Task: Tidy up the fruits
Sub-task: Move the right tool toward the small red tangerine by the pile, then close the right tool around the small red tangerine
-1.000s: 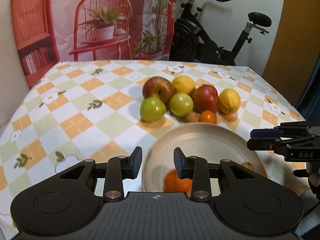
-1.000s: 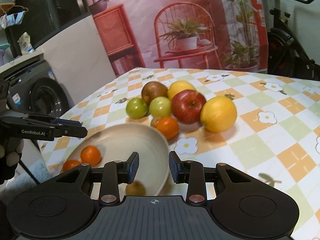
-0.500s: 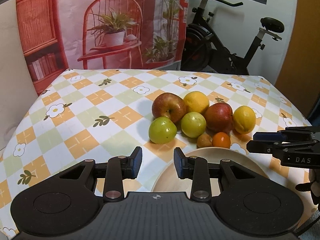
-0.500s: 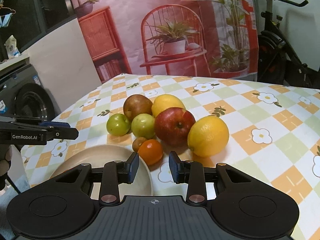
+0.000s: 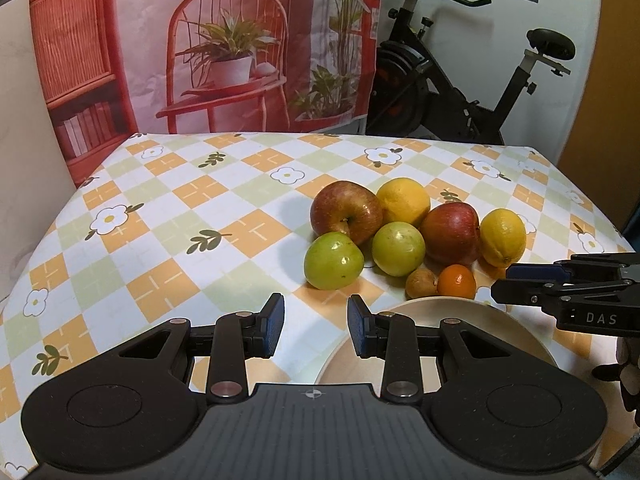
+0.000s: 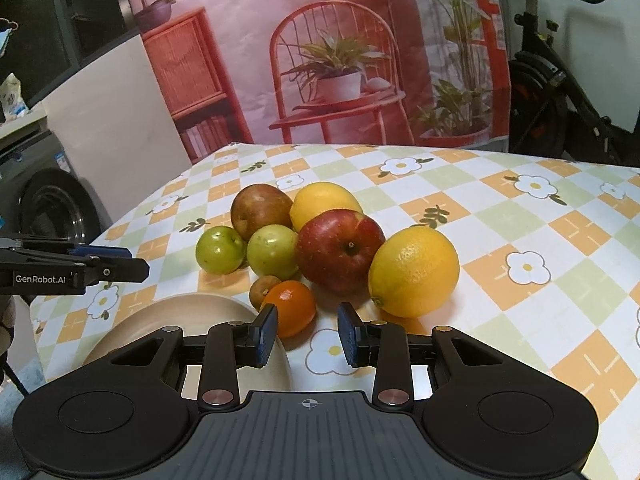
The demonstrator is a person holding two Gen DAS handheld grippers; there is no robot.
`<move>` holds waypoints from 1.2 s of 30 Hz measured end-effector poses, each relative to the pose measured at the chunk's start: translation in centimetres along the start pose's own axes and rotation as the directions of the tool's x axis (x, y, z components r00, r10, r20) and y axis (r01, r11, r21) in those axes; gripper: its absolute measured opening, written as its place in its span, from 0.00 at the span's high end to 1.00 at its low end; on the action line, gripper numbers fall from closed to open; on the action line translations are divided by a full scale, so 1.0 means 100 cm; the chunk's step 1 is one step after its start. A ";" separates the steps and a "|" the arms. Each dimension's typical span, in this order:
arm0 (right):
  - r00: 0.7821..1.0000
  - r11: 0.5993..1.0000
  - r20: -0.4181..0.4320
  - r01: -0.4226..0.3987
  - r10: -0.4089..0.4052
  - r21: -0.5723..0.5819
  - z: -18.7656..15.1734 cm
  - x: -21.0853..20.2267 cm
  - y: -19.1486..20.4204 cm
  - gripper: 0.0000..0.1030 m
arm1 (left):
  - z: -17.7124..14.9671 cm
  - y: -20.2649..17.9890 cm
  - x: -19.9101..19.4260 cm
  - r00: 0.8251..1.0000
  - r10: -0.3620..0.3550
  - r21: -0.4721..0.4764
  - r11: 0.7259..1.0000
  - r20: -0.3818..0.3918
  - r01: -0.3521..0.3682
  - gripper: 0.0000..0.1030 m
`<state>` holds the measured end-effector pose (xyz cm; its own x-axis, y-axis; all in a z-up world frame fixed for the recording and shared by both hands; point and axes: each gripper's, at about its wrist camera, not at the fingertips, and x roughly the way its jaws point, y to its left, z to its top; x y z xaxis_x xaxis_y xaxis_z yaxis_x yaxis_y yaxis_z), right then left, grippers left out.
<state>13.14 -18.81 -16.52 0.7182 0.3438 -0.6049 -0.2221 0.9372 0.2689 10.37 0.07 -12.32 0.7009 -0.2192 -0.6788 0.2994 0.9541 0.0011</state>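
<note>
Covering the tabletop (image 5: 168,216) is a checked flowered cloth bearing clustered fruit (image 6: 336,240) beside a plate (image 6: 192,316); an exercise bike (image 5: 460,92) stands behind. Both grippers, left (image 5: 316,326) and right (image 6: 307,334), hover with jaws apart, empty.

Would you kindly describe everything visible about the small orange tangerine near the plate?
The tangerine is small, round and glossy orange, with a pale dimple on top. It sits on the checked tablecloth at the front of the fruit pile, touching a small brown fruit, close to the red apple and just beyond the beige plate rim. Neither tool holds it.
</note>
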 end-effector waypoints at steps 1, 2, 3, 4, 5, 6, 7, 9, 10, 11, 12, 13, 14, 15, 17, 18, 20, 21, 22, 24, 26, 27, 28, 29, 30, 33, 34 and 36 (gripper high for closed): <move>1.000 1.000 -0.001 0.000 0.000 0.002 0.000 0.001 0.000 0.69 | 0.000 0.000 0.001 1.000 0.001 0.000 1.000 -0.001 -0.001 0.64; 1.000 1.000 0.000 0.002 -0.002 0.004 0.001 0.002 0.000 0.69 | 0.000 0.000 0.001 1.000 0.002 -0.001 1.000 -0.002 -0.002 0.64; 1.000 1.000 0.001 0.004 -0.004 0.004 0.002 0.003 0.000 0.69 | 0.000 0.001 0.002 1.000 0.002 -0.002 1.000 -0.003 -0.002 0.64; 1.000 1.000 0.000 0.005 -0.005 0.003 0.003 0.005 0.000 0.69 | 0.000 0.001 0.002 1.000 0.002 -0.002 1.000 -0.005 -0.002 0.64; 1.000 1.000 0.000 0.006 -0.006 0.003 0.004 0.006 0.000 0.69 | 0.000 0.001 0.003 1.000 0.003 -0.003 1.000 -0.006 -0.003 0.64; 1.000 1.000 0.000 0.006 -0.006 0.005 0.005 0.008 0.001 0.69 | 0.000 0.002 0.003 1.000 0.004 -0.004 1.000 -0.006 -0.004 0.64; 1.000 1.000 -0.001 0.004 -0.004 0.008 0.006 0.010 0.001 0.69 | 0.000 0.002 0.003 1.000 0.004 -0.005 1.000 -0.007 -0.004 0.64; 1.000 1.000 -0.004 0.002 -0.002 0.009 0.007 0.014 0.002 0.68 | 0.000 0.003 0.004 1.000 0.005 -0.007 1.000 -0.008 -0.005 0.64; 1.000 1.000 -0.006 -0.001 0.001 0.011 0.008 0.015 0.003 0.68 | 0.000 0.003 0.004 1.000 0.005 -0.008 1.000 -0.008 -0.005 0.64; 1.000 1.000 -0.008 -0.004 0.004 0.013 0.009 0.018 0.003 0.68 | 0.000 0.002 0.005 1.000 0.005 -0.009 1.000 -0.009 -0.005 0.64; 1.000 1.000 -0.011 -0.007 0.007 0.017 0.010 0.020 0.003 0.68 | 0.000 0.003 0.005 1.000 0.005 -0.009 1.000 -0.010 -0.005 0.64; 1.000 1.000 -0.015 -0.009 0.009 0.021 0.011 0.023 0.004 0.68 | 0.000 0.003 0.005 1.000 0.005 -0.010 1.000 -0.011 -0.005 0.64; 1.000 1.000 -0.019 -0.009 0.010 0.025 0.012 0.025 0.003 0.68 | 0.000 0.003 0.005 1.000 0.005 -0.011 1.000 -0.011 -0.005 0.64; 1.000 1.000 -0.023 -0.007 0.007 0.030 0.013 0.028 0.003 0.67 | 0.000 0.003 0.006 1.000 0.004 -0.011 1.000 -0.011 -0.005 0.64; 1.000 0.999 -0.025 -0.014 0.015 0.050 0.014 0.032 0.002 0.66 | 0.000 0.003 0.006 1.000 0.004 -0.012 1.000 -0.011 -0.004 0.64; 0.999 0.998 -0.027 -0.018 0.020 0.061 0.015 0.034 0.002 0.64 | 0.000 0.003 0.006 1.000 0.004 -0.012 1.000 -0.011 -0.005 0.64; 0.999 0.997 -0.038 -0.025 0.028 0.078 0.015 0.038 0.001 0.64 | 0.000 0.003 0.006 1.000 0.004 -0.013 1.000 -0.011 -0.005 0.64; 0.998 0.996 -0.045 -0.028 0.031 0.082 0.015 0.040 0.002 0.64 | 0.000 0.003 0.006 1.000 0.004 -0.013 1.000 -0.011 -0.005 0.64; 0.998 0.996 -0.052 -0.031 0.035 0.086 0.015 0.042 0.002 0.64 | 0.000 0.003 0.006 1.000 0.005 -0.013 1.000 -0.011 -0.005 0.64; 0.997 0.994 -0.065 -0.035 0.042 0.100 0.014 0.045 0.002 0.64 | 0.000 0.003 0.006 1.000 0.003 -0.015 1.000 -0.011 -0.003 0.64; 0.997 0.992 -0.066 -0.041 0.049 0.122 0.013 0.046 0.000 0.64 | 0.000 0.004 0.006 1.000 0.002 -0.014 1.000 -0.011 -0.002 0.64; 0.996 0.990 -0.065 -0.047 0.056 0.134 0.012 0.046 -0.002 0.65 | 0.000 0.004 0.007 1.000 0.002 -0.015 1.000 -0.012 -0.002 0.64; 0.996 0.988 -0.065 -0.053 0.063 0.145 0.012 0.046 -0.003 0.66 | 0.000 0.004 0.007 1.000 0.002 -0.016 1.000 -0.012 -0.002 0.64; 0.996 0.987 -0.063 -0.055 0.065 0.153 0.011 0.046 -0.005 0.67 | 0.000 0.004 0.007 1.000 0.001 -0.016 1.000 -0.012 -0.001 0.64; 0.996 0.986 -0.061 -0.057 0.067 0.160 0.010 0.045 -0.006 0.68 | 0.000 0.004 0.007 1.000 0.001 -0.016 1.000 -0.012 -0.001 0.64; 0.996 0.982 -0.049 -0.059 0.069 0.180 0.007 0.041 -0.011 0.68 | 0.001 0.003 0.007 1.000 -0.008 -0.015 1.000 -0.013 0.007 0.64; 0.997 0.982 -0.044 -0.057 0.066 0.182 0.006 0.038 -0.013 0.68 | 0.001 0.002 0.007 1.000 -0.012 -0.013 1.000 -0.013 0.012 0.64; 0.998 0.983 -0.035 -0.047 0.054 0.175 0.003 0.033 -0.015 0.68 | 0.002 0.000 0.007 1.000 -0.024 -0.011 1.000 -0.016 0.023 0.64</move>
<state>16.00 -19.09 -18.68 0.6818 0.3953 -0.6155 -0.1365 0.8954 0.4238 10.97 -0.15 -12.70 0.6834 -0.2385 -0.6900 0.3089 0.9508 -0.0227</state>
